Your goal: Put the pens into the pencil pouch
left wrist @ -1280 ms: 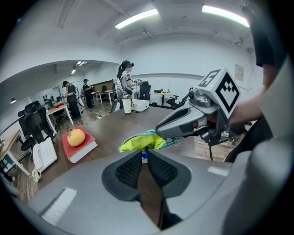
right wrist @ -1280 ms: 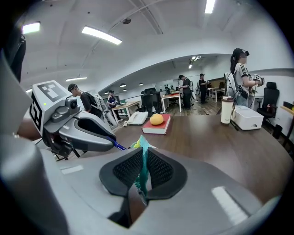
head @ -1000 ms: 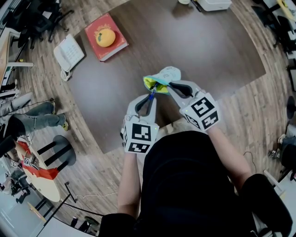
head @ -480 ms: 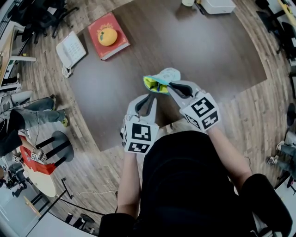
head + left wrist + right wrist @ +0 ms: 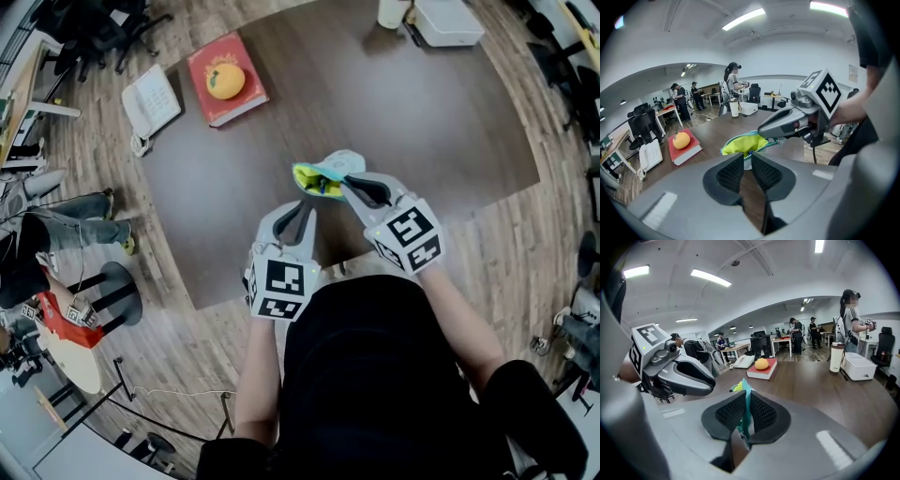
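The right tool pinches the rim of the pencil pouch, whose mouth gapes at twelve o'clock from the left tool, whose empty jaws have just been opening slightly.

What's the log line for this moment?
left gripper: jaws just opened, empty | right gripper: jaws shut on pouch rim | pouch: mouth open

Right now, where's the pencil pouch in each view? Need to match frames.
Head view: pencil pouch at centre, at the right gripper tip.
Left gripper view: centre, yellow lining showing.
Right gripper view: lower centre, teal edge pinched between the jaws.
Shared landmark: red book with the orange on top, in all three.
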`<state>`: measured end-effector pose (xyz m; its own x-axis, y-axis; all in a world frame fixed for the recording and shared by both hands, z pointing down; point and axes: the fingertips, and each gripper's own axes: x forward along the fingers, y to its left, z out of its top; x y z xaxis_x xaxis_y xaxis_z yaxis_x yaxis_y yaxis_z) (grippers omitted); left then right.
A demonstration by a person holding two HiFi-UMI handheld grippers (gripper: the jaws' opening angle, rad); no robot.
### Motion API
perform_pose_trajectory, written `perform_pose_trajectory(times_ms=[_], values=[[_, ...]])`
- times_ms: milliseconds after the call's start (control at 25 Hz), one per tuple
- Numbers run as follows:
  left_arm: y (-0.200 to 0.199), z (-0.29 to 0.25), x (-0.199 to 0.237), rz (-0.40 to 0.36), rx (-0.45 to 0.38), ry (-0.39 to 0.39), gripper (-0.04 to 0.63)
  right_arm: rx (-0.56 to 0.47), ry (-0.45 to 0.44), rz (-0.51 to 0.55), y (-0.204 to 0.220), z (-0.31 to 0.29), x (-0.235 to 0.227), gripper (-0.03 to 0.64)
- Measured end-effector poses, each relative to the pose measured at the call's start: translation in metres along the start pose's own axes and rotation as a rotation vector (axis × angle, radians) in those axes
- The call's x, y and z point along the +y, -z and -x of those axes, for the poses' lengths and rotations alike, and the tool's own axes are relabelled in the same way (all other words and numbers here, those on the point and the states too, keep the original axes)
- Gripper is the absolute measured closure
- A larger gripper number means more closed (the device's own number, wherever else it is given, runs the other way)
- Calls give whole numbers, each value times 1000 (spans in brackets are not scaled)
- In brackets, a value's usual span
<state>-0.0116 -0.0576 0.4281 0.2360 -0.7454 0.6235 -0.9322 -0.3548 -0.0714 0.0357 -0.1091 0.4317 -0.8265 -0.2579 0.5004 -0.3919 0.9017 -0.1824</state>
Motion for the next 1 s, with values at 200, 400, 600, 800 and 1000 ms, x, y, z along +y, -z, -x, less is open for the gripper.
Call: perform_pose_trajectory(times_ms=[200, 400, 600, 800, 1000], values=[[-3, 2, 3, 12, -6, -25, 546, 1, -6, 16, -4, 0, -4, 583], [-3, 3, 11, 28, -13, -50, 551, -8, -11, 35, -11, -5, -8, 584], [-3, 6, 17, 41, -21, -70, 552, -19, -11, 47, -19, -8, -10, 588], [-8, 7, 25, 48, -39, -89, 555, -48, -6, 63, -34, -7, -13, 588], [-16, 16, 32, 59, -75, -110, 562, -65, -3, 80, -46, -6, -12, 588]])
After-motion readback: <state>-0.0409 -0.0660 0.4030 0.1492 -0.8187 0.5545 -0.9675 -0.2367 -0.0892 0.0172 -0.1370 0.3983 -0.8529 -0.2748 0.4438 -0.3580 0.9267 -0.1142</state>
